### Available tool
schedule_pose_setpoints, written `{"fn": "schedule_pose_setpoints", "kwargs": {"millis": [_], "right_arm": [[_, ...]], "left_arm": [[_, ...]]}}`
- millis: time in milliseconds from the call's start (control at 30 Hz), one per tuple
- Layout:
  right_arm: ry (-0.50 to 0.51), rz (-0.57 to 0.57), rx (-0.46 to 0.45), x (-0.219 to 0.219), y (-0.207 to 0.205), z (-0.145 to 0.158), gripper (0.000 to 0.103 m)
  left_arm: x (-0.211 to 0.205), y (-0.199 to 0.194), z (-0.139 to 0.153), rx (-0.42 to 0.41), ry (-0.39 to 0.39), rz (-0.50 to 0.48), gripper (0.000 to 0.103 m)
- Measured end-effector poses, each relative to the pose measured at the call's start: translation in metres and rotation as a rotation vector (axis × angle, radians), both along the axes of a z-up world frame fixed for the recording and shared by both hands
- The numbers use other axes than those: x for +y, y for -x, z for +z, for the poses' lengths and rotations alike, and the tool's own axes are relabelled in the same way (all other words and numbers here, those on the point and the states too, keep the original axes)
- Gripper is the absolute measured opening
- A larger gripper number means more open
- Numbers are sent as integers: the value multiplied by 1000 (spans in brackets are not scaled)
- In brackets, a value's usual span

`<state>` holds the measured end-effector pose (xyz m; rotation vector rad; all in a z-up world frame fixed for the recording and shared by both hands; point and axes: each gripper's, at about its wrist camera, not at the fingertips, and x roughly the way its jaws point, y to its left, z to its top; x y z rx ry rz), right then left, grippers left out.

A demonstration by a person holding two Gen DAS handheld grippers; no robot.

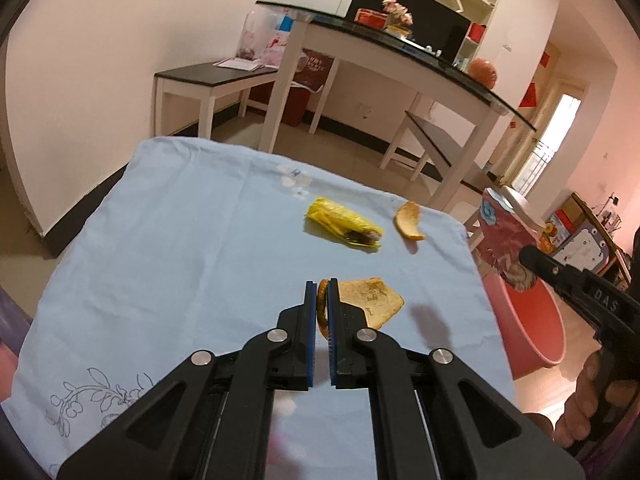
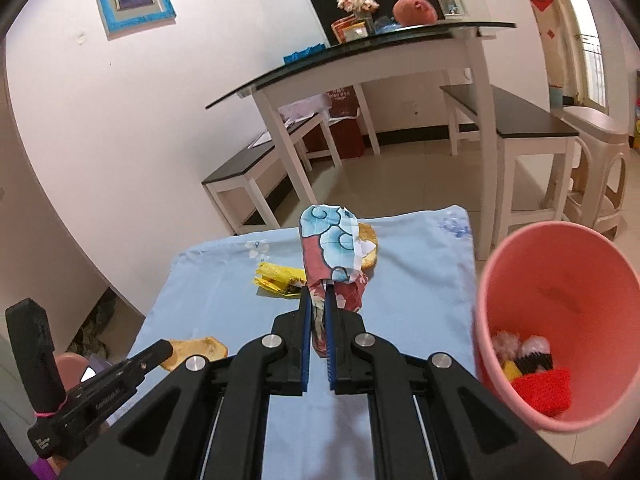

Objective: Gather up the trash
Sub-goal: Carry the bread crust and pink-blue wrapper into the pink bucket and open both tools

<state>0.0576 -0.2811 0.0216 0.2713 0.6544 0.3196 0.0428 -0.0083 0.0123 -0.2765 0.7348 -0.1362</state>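
The left tongs (image 1: 321, 292) pinch a curled orange-brown peel (image 1: 372, 300) above the blue-clothed desk (image 1: 160, 240). The right tongs (image 2: 318, 300) pinch a crumpled red-and-blue patterned paper wrapper (image 2: 332, 248), held beside the round pink plastic bin (image 2: 560, 280). A yellow wrapper (image 1: 344, 224) and another peel (image 1: 408, 222) lie on the desk.

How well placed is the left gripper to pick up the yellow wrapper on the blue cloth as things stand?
Probably not yet. The path over the blue cloth to the yellow wrapper looks free, but the left gripper is already shut on a peel piece, so it would likely have to drop that first.
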Motion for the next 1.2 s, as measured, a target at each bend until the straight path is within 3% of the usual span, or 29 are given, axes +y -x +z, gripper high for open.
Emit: {"fn": "schedule_pose_setpoints", "kwargs": {"millis": [400, 667, 1200], "right_arm": [[-32, -120, -61, -52, 44, 23, 6], [19, -213, -85, -87, 64, 24, 6], [-14, -361, -21, -163, 81, -13, 6]], "left_arm": [[-24, 5, 16, -31, -26, -38, 4], [-55, -7, 22, -31, -47, -88, 4], [-177, -25, 37, -69, -61, -323, 4]]}}
